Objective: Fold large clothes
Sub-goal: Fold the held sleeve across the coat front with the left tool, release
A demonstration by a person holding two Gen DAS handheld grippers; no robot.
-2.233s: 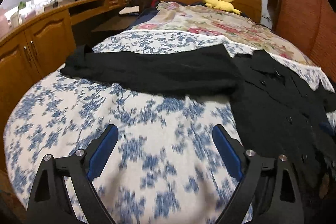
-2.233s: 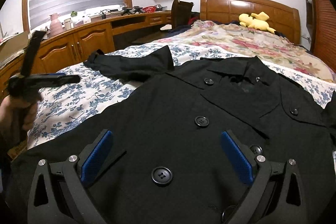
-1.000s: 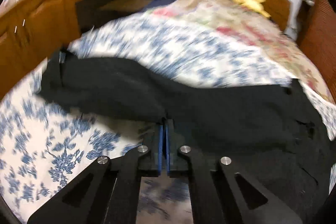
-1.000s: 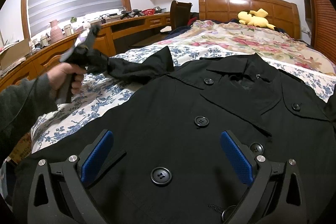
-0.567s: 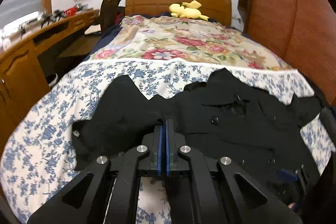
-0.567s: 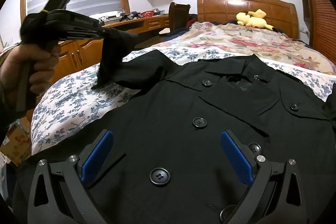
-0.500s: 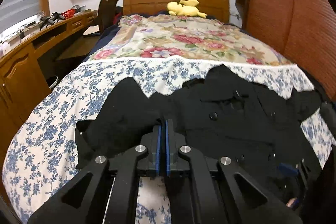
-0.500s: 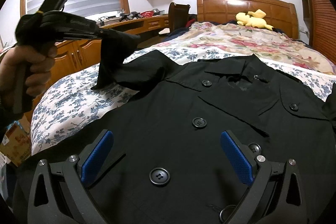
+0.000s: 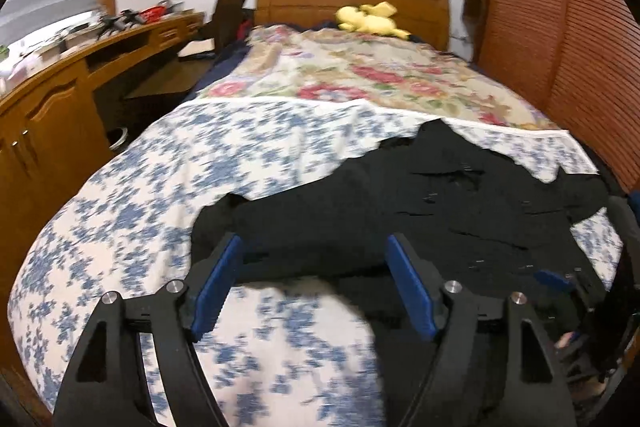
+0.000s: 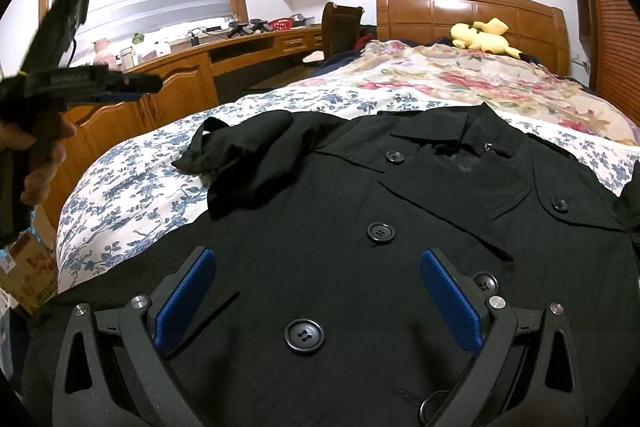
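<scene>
The right gripper (image 10: 318,301) hovers low over the front of the black coat (image 10: 400,227), its 2 blue-padded jaws spread wide and holding nothing, probably waiting to pin or pick up the body. The left gripper (image 9: 314,283) is likewise spread and empty, raised above the bed's blue floral sheet (image 9: 160,187) at the coat's left side. The coat lies face up (buttons showing), hem nearest the right camera and collar (image 10: 444,135) toward the headboard (image 10: 472,7), so its long axis runs along the bed. Its left sleeve (image 10: 240,159) lies bunched in a loose heap, doubled inward against the shoulder rather than flat, likely a first fold that wants smoothing. Beyond the collar lie a floral quilt (image 10: 460,83) and a yellow plush toy (image 10: 482,37).
</scene>
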